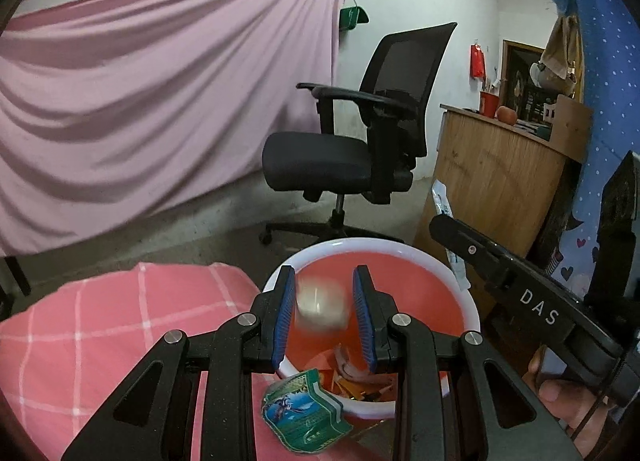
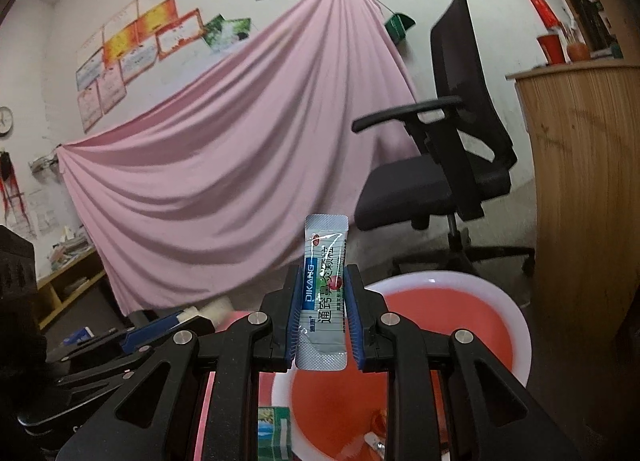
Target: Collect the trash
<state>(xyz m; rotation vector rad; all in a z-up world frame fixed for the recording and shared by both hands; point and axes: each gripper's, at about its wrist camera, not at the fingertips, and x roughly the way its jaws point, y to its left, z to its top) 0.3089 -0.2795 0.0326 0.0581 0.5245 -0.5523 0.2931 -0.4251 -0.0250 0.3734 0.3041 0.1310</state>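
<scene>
A red bin with a white rim [image 1: 468, 293] stands beside the bed and holds several scraps of trash [image 1: 352, 373]. My left gripper [image 1: 325, 281] is open above the bin; a blurred whitish wad [image 1: 320, 309] is between its blue pads, apart from them, in the air over the bin. A green packet [image 1: 306, 409] lies at the bin's near rim. My right gripper [image 2: 323, 281] is shut on a grey medicine sachet [image 2: 325, 293] held upright above the bin [image 2: 516, 321]. It also shows in the left wrist view [image 1: 452, 237] with the sachet [image 1: 442, 199].
A pink checked bedspread [image 1: 100, 341] lies left of the bin. A black office chair [image 1: 360, 141] stands behind the bin. A wooden counter [image 1: 492, 181] is to the right. A pink sheet [image 1: 160, 101] hangs along the back wall.
</scene>
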